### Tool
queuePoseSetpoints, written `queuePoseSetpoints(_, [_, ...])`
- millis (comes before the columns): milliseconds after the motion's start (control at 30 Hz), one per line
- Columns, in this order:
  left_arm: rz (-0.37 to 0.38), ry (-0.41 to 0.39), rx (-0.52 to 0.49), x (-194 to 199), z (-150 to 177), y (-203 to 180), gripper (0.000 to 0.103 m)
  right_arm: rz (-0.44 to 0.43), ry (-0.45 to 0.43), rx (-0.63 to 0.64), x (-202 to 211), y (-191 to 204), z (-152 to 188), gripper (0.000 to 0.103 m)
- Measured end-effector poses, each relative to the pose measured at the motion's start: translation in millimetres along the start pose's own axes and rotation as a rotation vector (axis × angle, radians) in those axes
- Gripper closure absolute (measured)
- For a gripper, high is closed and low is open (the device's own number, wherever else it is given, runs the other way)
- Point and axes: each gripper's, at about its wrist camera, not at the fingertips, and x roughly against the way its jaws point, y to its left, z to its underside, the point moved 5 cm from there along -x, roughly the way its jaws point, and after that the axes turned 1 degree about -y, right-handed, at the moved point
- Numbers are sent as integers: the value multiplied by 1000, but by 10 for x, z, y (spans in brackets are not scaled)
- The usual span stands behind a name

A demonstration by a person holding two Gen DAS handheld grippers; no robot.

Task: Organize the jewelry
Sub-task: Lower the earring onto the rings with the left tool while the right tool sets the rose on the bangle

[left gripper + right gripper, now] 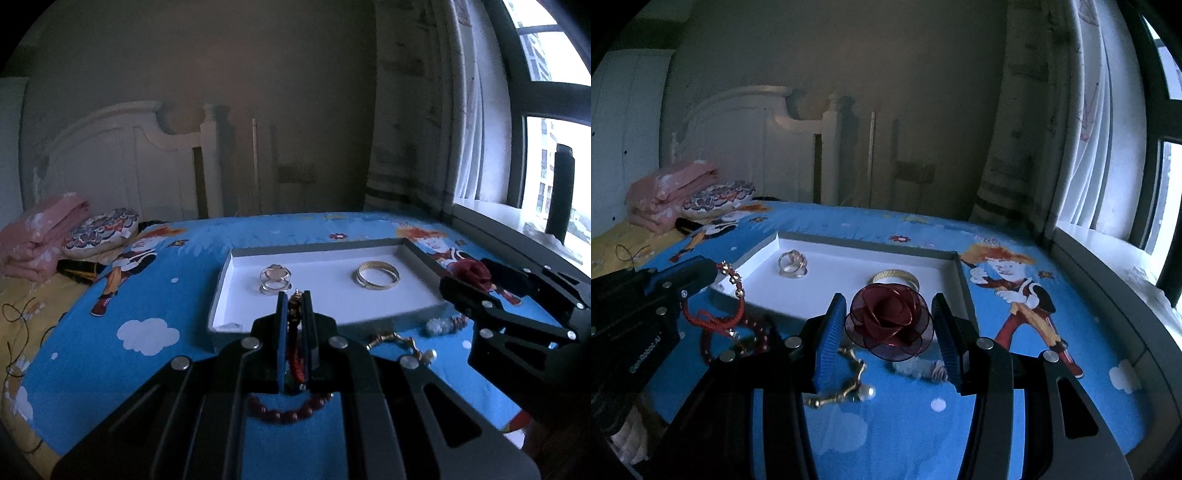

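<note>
Now, from the left wrist, we see our left claw (294,299) pinched shut on a red cord bracelet (295,363), held just short of the near rim of the white tray (236,254) on the bed (155,295). A silver ring (275,279) and a gold bangle (378,275) already lie inside; a red bead bracelet (288,408) rests below on the sheet.

From the right wrist, our right claw (889,325) stands open around a dark red wire rose (888,323), and whether the pads touch it we cannot tell. A gold pearl piece (846,387) lies beneath.

We judge the bracelet's transfer under way; next we carry it over the rim and release.
</note>
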Motion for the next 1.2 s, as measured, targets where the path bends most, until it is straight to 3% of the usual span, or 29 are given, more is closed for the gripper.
queuePoseSetpoints(467, [-21, -15, 3, -469, -521, 22, 96, 1, 29, -27, -481, -120, -336, 56])
queuePoseSetpoints(833, [-17, 74, 54, -1127, -815, 146, 96, 17, 112, -11, -1020, -140, -364, 56])
queuePoseSetpoints(1033, [-47, 95, 40, -1362, -810, 196, 96, 10, 164, -48, -1221, -205, -291, 56])
queuePoseSetpoints(1200, [-78, 129, 25, -1532, -662, 176, 95, 17, 209, -8, -1319, -162, -292, 54])
